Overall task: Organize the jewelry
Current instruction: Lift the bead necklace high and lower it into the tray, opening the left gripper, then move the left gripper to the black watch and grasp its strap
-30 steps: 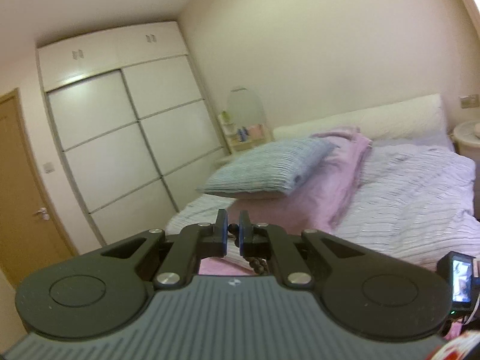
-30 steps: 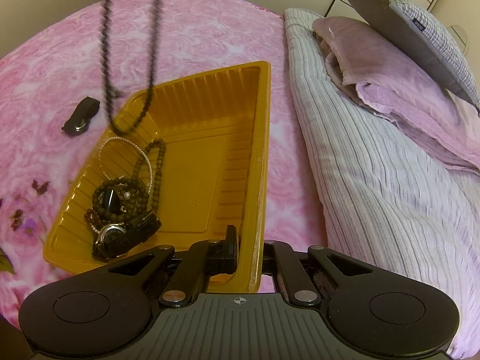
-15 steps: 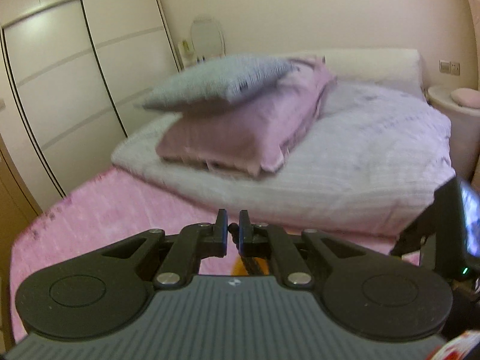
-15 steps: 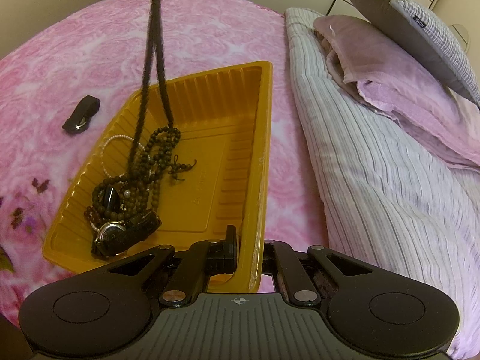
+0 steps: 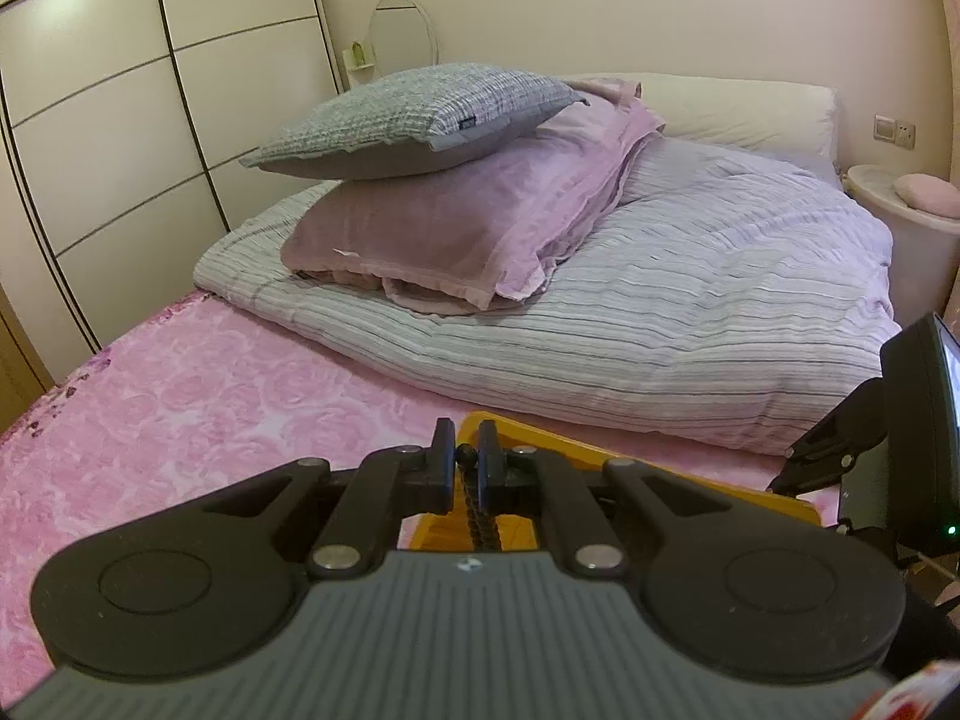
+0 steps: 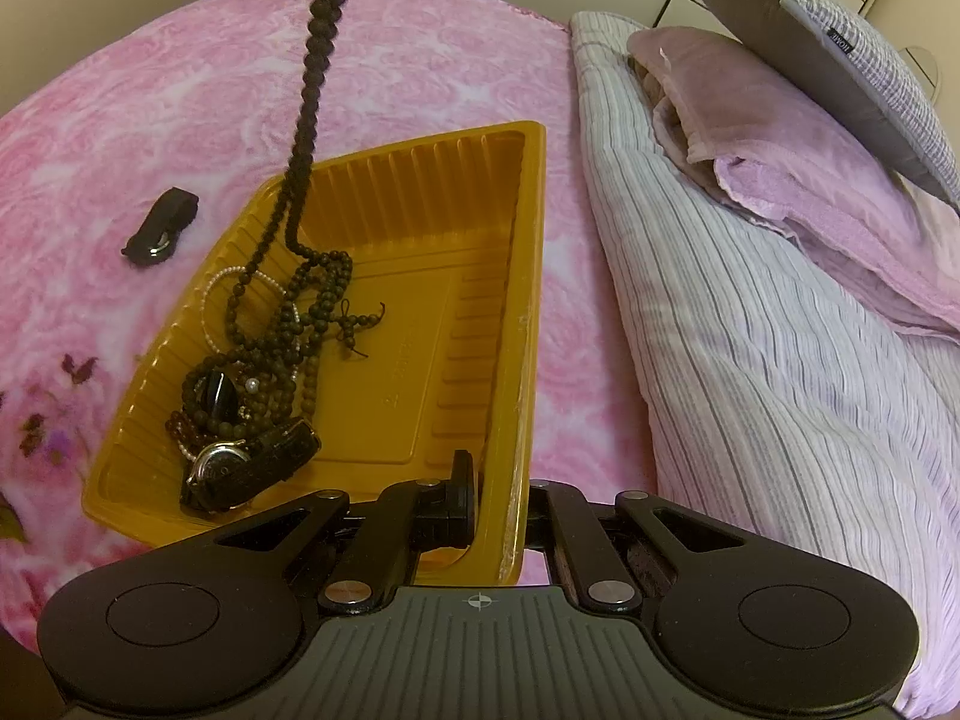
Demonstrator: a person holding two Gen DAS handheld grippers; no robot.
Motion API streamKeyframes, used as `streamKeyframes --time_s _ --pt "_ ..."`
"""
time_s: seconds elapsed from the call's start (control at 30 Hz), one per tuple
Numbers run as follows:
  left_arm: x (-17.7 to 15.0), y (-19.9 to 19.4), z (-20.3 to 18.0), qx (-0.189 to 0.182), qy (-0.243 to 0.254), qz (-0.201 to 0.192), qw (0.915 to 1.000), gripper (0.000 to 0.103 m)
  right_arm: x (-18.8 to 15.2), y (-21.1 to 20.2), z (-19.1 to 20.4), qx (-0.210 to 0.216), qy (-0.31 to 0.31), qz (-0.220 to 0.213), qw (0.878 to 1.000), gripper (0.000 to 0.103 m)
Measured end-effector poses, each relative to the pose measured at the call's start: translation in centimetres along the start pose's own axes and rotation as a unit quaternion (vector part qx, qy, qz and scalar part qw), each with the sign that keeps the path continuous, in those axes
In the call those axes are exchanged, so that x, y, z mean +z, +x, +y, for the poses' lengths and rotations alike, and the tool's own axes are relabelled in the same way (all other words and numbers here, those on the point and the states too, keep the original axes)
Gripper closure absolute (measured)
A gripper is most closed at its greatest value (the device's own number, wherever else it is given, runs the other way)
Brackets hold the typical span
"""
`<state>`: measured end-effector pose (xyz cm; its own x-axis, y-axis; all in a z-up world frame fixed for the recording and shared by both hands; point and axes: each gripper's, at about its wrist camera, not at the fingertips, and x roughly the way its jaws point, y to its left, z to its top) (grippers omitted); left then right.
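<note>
A tray (image 6: 516,276) lies on the bed's blanket (image 6: 180,90), just left of a folded quilt (image 6: 750,330). On the quilt rests a pillow (image 6: 810,180), with a cushion (image 6: 840,42) on top of it. In the tray's left half lie a wristwatch (image 6: 240,468) at the near end, bead bracelets (image 6: 240,390) behind it and a pearl strand (image 6: 234,276) farther back. A bead necklace (image 6: 312,78) hangs from above, its lower end coiled in the tray. Left of the tray, apart from it, a small clip-like item (image 6: 161,228) lies on the blanket. The right claw (image 6: 498,480) straddles the tray's near right wall.
</note>
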<state>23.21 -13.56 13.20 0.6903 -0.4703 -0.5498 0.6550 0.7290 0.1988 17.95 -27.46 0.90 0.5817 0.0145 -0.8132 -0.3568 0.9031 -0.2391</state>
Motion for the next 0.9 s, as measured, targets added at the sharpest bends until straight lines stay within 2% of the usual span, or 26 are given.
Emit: streamKeyframes --time_s 0.53,0.67,0.9 --pt "-2.3 3.2 -1.5 -0.035 -0.018 0.049 0.9980 0.096 0.0 0.1 -0.1 0.000 0.000 0.001 1.000 0.098" --pt "-2.4 3.2 -1.4 -0.033 -0.018 0.049 0.9981 0.087 0.0 0.1 -0.1 0.000 0.000 0.001 1.000 0.098" --pt "-2.6 1.7 -0.2 -0.024 -0.022 0.040 0.9987 0.087 -0.1 0.1 0.0 0.000 0.000 0.001 1.000 0.098"
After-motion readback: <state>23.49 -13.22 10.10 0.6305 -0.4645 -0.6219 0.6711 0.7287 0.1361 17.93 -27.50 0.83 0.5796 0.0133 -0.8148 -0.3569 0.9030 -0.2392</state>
